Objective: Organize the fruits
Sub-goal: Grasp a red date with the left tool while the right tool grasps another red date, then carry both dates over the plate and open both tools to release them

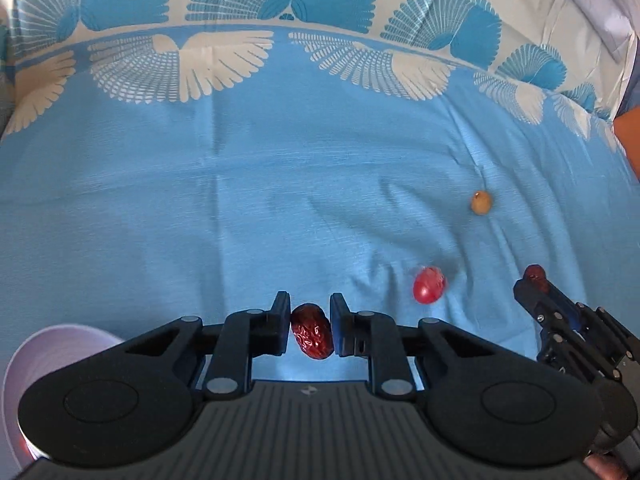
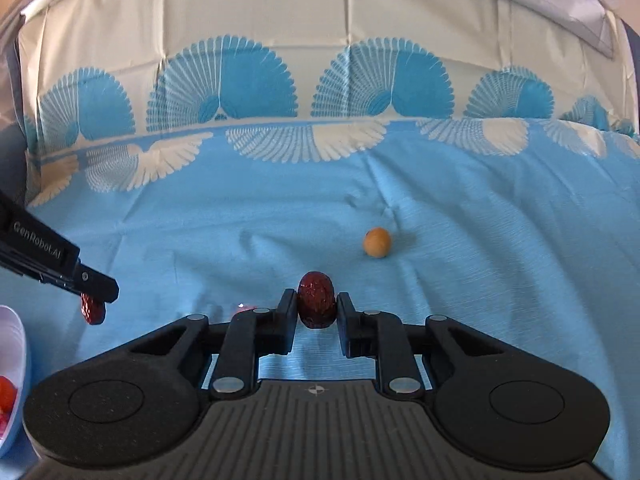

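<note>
**Two dates gripped, bowl at the left**

A wrinkled dark-red date (image 1: 312,336) is clamped in the left tool (image 1: 310,330), long axis roughly upright; a second date (image 2: 316,300) is clamped likewise in the right tool (image 2: 317,312), both above the blue cloth (image 1: 240,200). The white bowl (image 1: 60,344) is seen beside the left tool, so that hand is judged nearer. A red fruit (image 1: 429,285) and a tan one (image 1: 481,202) are left on the cloth

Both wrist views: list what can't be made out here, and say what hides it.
- White bowl: cut off by the right wrist view's left edge; in the left wrist view the left gripper's body covers most of it, so its contents can't be counted.
- Smooth red fruit: motion-blurred in the left wrist view; nearly hidden behind the right gripper's finger in the right wrist view.
- Second jujube: half hidden by the right gripper's fingers in the left wrist view.
</note>
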A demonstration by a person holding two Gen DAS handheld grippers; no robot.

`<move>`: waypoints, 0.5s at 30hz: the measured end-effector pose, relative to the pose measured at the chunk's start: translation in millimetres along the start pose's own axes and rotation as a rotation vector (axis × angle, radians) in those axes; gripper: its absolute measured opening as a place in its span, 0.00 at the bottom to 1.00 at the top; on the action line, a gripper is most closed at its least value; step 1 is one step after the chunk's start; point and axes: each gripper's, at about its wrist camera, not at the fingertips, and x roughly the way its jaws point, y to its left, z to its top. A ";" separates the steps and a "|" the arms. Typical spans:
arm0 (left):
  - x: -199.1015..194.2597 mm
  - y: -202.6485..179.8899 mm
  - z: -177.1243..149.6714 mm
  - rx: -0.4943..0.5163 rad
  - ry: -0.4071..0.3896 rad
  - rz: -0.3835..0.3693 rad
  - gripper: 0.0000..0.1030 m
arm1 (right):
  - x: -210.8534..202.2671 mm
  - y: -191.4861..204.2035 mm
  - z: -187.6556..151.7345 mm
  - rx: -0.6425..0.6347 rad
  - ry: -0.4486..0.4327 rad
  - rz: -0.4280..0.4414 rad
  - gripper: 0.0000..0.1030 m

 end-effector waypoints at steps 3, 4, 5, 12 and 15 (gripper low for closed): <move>-48.9 7.1 -21.3 -0.009 -0.041 0.011 0.22 | -42.8 5.5 6.8 -0.003 -0.017 0.024 0.21; -64.9 9.9 -28.0 -0.020 -0.051 0.016 0.22 | -57.4 9.3 8.7 -0.007 -0.016 0.038 0.21; -81.8 13.5 -36.5 -0.034 -0.059 0.023 0.22 | -71.1 13.6 9.0 -0.015 -0.015 0.053 0.21; -193.7 48.9 -111.2 -0.094 -0.085 0.088 0.22 | -166.7 62.4 -1.5 -0.068 0.025 0.223 0.21; -227.5 62.4 -145.0 -0.116 -0.082 0.123 0.22 | -200.0 87.0 -14.0 -0.104 0.048 0.291 0.21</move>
